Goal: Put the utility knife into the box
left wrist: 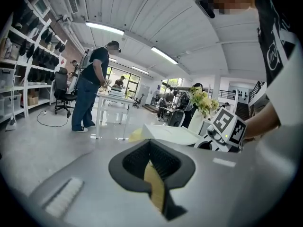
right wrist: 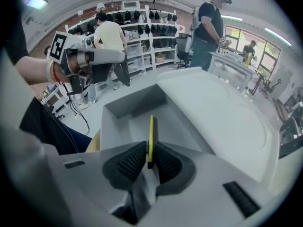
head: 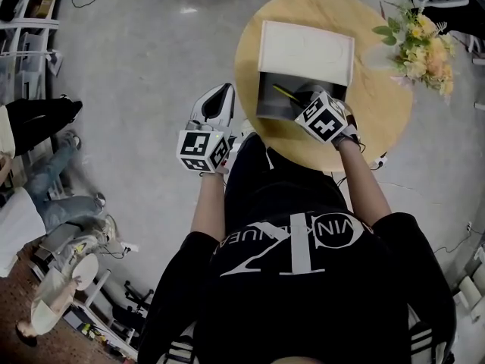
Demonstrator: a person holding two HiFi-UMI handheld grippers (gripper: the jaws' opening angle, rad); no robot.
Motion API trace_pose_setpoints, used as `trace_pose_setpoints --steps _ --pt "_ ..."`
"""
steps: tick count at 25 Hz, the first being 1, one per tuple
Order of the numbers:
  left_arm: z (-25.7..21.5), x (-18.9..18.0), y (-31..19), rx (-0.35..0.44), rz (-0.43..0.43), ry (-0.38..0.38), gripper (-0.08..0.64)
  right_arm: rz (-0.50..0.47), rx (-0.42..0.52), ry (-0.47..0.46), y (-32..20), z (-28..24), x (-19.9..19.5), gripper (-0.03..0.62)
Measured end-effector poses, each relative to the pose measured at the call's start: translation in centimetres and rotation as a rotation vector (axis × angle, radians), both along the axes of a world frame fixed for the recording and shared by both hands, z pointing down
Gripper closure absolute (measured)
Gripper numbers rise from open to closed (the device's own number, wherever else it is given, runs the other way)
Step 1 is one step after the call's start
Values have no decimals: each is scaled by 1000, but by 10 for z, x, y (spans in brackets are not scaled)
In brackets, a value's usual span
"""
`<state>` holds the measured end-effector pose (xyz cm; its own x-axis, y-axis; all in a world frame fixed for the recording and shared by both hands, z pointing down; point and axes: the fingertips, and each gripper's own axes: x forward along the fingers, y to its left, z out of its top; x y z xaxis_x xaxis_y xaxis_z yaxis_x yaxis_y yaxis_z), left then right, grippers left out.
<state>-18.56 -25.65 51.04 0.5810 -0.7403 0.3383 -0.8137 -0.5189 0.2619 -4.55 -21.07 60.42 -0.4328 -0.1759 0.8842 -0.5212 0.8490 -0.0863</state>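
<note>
An open grey box (head: 267,101) with its white lid (head: 305,50) folded back stands on a round wooden table (head: 379,116). My right gripper (head: 299,97) hovers over the box's opening, shut on a thin yellow utility knife (head: 286,92). In the right gripper view the knife (right wrist: 151,134) stands on edge between the pads (right wrist: 130,162), pointing into the box (right wrist: 123,119), and the right gripper (right wrist: 150,157) sits just above the near wall. My left gripper (head: 225,91) hangs off the table's left side over the floor, jaws together and holding nothing. In its own view the left gripper (left wrist: 150,148) shows pads meeting.
A bunch of yellow flowers (head: 420,44) stands at the table's right edge. Seated people (head: 38,127) and shelving are at the far left. The left gripper view shows a standing person (left wrist: 90,89) by a white desk (left wrist: 113,98), and the box lid (left wrist: 168,134).
</note>
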Motion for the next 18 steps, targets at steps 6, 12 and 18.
trace_pose_setpoints --steps 6,12,18 --pt "0 8 -6 1 45 6 549 106 64 -14 -13 -13 10 537" --pt "-7 21 -21 24 94 8 549 229 90 -140 -11 -42 15 538" --pt "-17 42 -35 47 155 15 549 347 122 -282 -14 -73 30 561"
